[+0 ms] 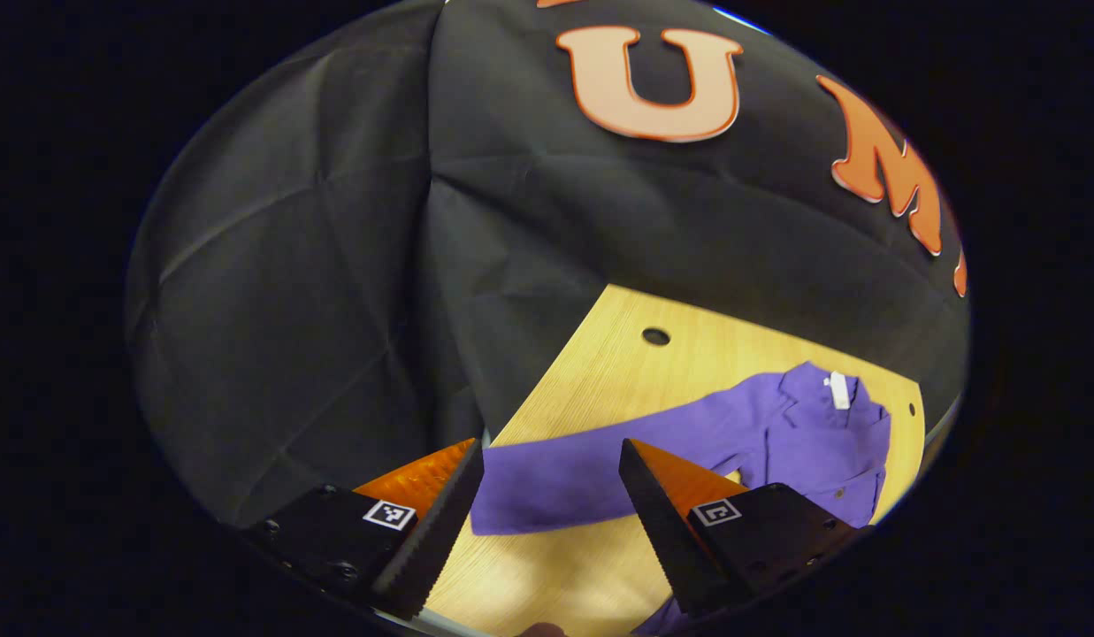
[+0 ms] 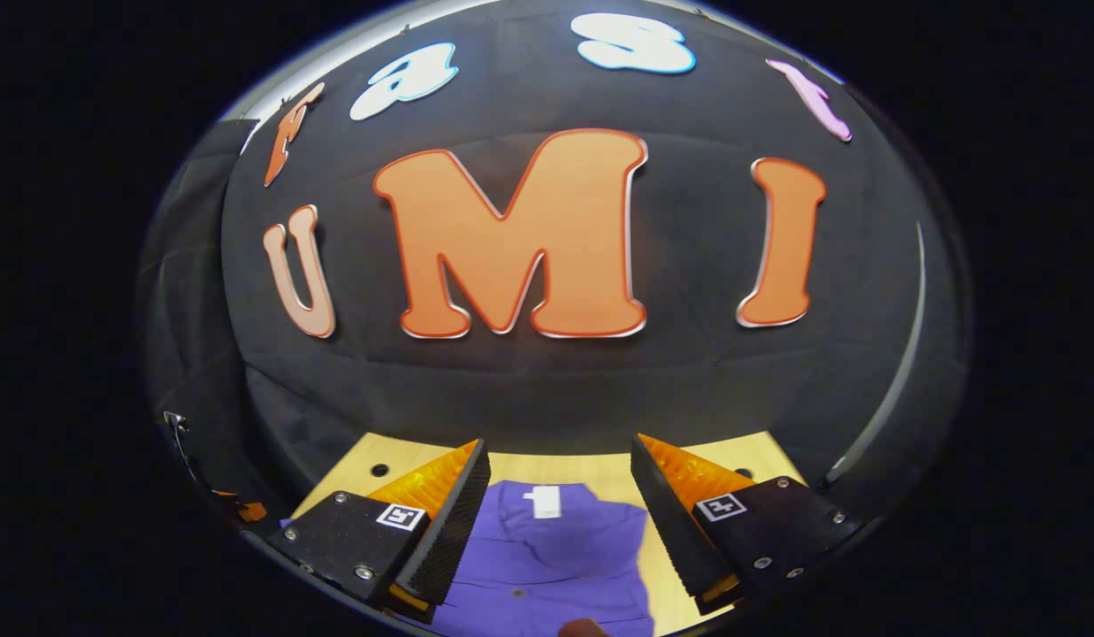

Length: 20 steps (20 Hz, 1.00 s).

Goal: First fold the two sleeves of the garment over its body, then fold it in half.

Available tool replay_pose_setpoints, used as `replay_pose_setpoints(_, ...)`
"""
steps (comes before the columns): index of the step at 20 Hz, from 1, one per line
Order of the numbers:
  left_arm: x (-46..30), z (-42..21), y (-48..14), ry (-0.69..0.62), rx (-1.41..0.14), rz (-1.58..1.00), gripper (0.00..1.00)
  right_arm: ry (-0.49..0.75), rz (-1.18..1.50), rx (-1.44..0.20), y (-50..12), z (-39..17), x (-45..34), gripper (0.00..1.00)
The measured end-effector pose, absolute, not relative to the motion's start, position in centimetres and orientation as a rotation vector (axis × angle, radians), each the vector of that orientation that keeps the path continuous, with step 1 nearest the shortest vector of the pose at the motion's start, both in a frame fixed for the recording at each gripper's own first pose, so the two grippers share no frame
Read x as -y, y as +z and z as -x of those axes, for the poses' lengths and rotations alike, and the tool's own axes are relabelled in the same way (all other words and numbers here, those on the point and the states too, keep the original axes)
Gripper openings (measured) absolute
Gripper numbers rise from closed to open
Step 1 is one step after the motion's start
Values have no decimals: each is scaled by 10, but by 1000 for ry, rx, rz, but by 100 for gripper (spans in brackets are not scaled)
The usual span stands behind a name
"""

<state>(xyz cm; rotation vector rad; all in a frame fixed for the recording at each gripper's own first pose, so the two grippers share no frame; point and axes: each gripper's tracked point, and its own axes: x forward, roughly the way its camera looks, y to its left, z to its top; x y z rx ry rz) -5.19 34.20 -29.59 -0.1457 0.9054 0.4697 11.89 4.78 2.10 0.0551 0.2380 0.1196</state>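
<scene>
A pale wooden bench (image 1: 600,389) with a fine straight grain carries everything here, and black cloth walls (image 1: 334,265) close the booth in behind it and to the side, creased and hanging in loose folds. In the left gripper view the bench top has a round dark hole (image 1: 655,336) near its far edge and a smaller one (image 1: 911,410) by its far right corner; in the right gripper view two more small holes show, one at the far left (image 2: 379,470) and one at the far right (image 2: 745,472). At the left edge of the right gripper view a thin pale cable or rod (image 2: 182,442) runs down the wall to something orange; it is too small to tell what it is.

The purple garment (image 1: 803,442) lies flat on the bench, collar toward the back wall, with a white label (image 1: 838,390) inside the neck. In the left gripper view one long sleeve (image 1: 591,464) stretches straight out from the body across the wood, its cuff lying toward the bench's near left edge, unfolded. In the right gripper view the garment's body (image 2: 555,548) lies directly ahead, the white label (image 2: 545,501) near its top.

The left gripper (image 1: 551,478) hangs above the sleeve with its fingers (image 1: 440,522) spread wide apart, nothing between them, the sleeve's cuff end seen through the gap. The right gripper (image 2: 560,482) is over the garment's body, its fingers (image 2: 449,531) likewise parted and empty. Nothing else lies on the wood around the garment
</scene>
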Motion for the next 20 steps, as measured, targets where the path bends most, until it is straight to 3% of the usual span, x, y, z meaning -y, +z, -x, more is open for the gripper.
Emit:
replay_pose_setpoints(3, -345, 59, -326, 459, -1046, 187, 99, 55, -8, -199, 30, -103, -20, 95)
replay_pose_setpoints(4, -346, 62, -336, 454, -1089, 194, 98, 39, -7, -189, 33, -97, -13, 100)
replay_pose_setpoints(6, -347, 69, -355, 461, -1165, 212, 98, 8, -13, -156, 40, -88, 0, 95)
replay_pose_setpoints(13, -355, 88, -402, 460, -1325, 306, 98, -69, 7, -119, 49, -56, 31, 100)
replay_pose_setpoints(14, -354, 93, -406, 460, -1354, 336, 98, -76, 12, -117, 51, -53, 32, 95)
replay_pose_setpoints(20, -356, 105, -439, 438, -1458, 411, 99, -119, 16, -151, 43, -37, 37, 95)
